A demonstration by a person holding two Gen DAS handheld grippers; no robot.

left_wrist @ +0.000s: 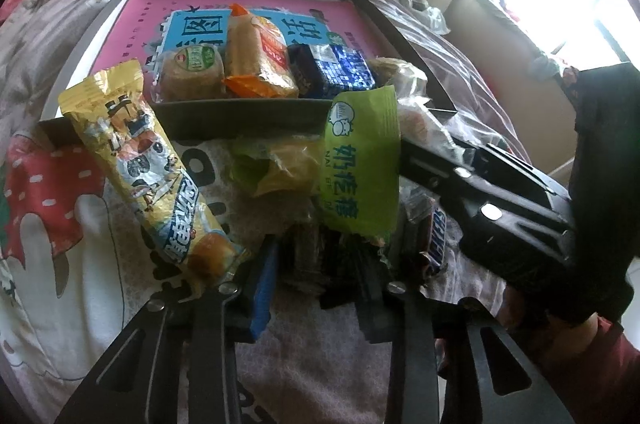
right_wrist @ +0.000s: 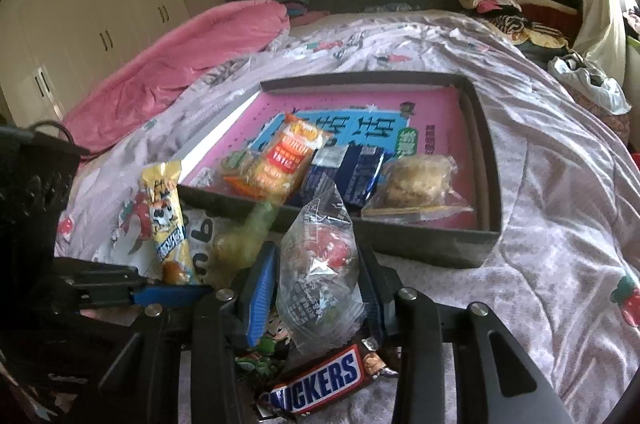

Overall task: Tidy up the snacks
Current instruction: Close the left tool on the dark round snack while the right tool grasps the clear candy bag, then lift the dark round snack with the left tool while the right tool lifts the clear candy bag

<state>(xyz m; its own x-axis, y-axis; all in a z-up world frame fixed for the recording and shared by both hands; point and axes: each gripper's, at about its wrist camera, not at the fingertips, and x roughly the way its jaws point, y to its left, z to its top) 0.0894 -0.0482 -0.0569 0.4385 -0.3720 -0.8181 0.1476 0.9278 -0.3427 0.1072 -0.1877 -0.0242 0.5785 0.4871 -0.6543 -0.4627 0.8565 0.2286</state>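
Four snacks already lie along the near wall of the tray (right_wrist: 486, 160) on the bed (right_wrist: 560, 224). The right tongs (right_wrist: 318, 288) pinch a clear packet (right_wrist: 320, 264), seemingly mid-carry; next it needs lifting over that wall. The left tongs (left_wrist: 316, 264) close on a dark wrapper (left_wrist: 304, 256).

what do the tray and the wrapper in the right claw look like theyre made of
The tray looks like grey cardboard, probably a box lid: matte, thin straight walls, folded corners, with a glossy pink printed sheet inside. The wrapper held in the right claw looks like thin clear plastic film: see-through, creased, with shiny highlights and printed text.
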